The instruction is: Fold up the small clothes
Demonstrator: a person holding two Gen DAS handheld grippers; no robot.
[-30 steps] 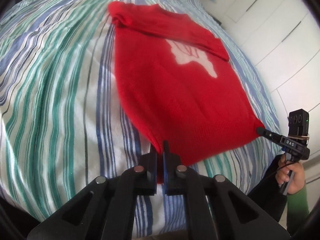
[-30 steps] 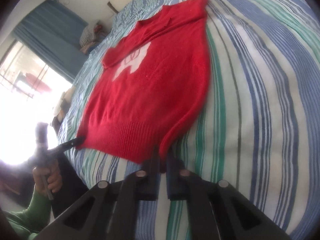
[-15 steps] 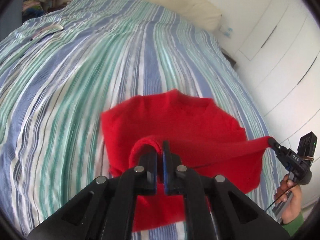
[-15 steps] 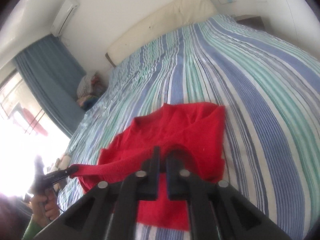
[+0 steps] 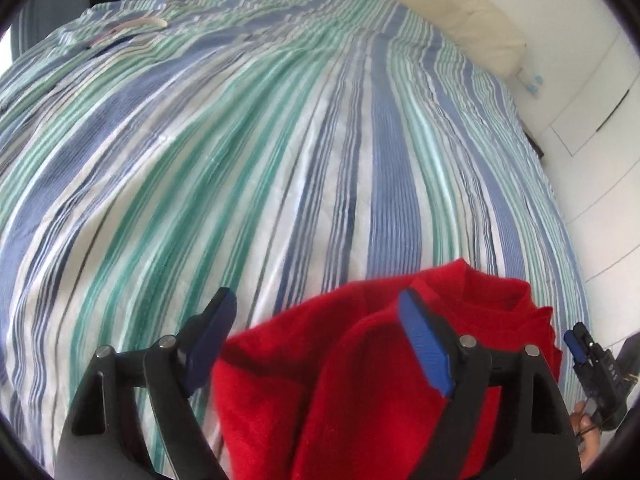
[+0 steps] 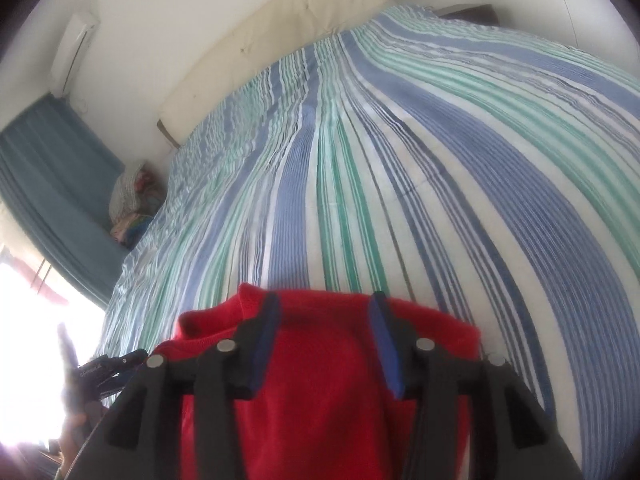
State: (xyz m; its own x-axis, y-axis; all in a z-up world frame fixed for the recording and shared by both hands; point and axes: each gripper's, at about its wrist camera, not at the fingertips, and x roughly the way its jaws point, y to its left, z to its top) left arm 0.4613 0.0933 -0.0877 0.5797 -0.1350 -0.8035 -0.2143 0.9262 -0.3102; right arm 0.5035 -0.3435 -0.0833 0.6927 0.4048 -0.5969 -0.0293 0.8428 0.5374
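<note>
A red knitted sweater [image 5: 360, 380] lies doubled over on the striped bed cover [image 5: 280, 160], its collar end toward the headboard. My left gripper [image 5: 320, 320] hovers over its left part with jaws opening wide; the cloth sits below and between the blue pads [image 5: 424, 352], which do not press on it. My right gripper [image 6: 324, 328] stands over the sweater [image 6: 320, 392] on the other side, jaws opening, pads apart from the cloth. Each gripper shows at the edge of the other view: the right gripper [image 5: 588, 352] and the left gripper [image 6: 116, 364].
A cream headboard [image 6: 280, 28] runs along the far end of the bed. A white curved object [image 5: 140, 24] lies on the cover at the far left. Blue curtain [image 6: 52, 184] and a pile of cloth [image 6: 132, 200] stand beside the bed; white cupboards [image 5: 600, 120] on the right.
Both grippers carried the sweater's hem over toward the collar, doubling the sweater. Both jaws went from shut on the hem to open, and the cloth has dropped.
</note>
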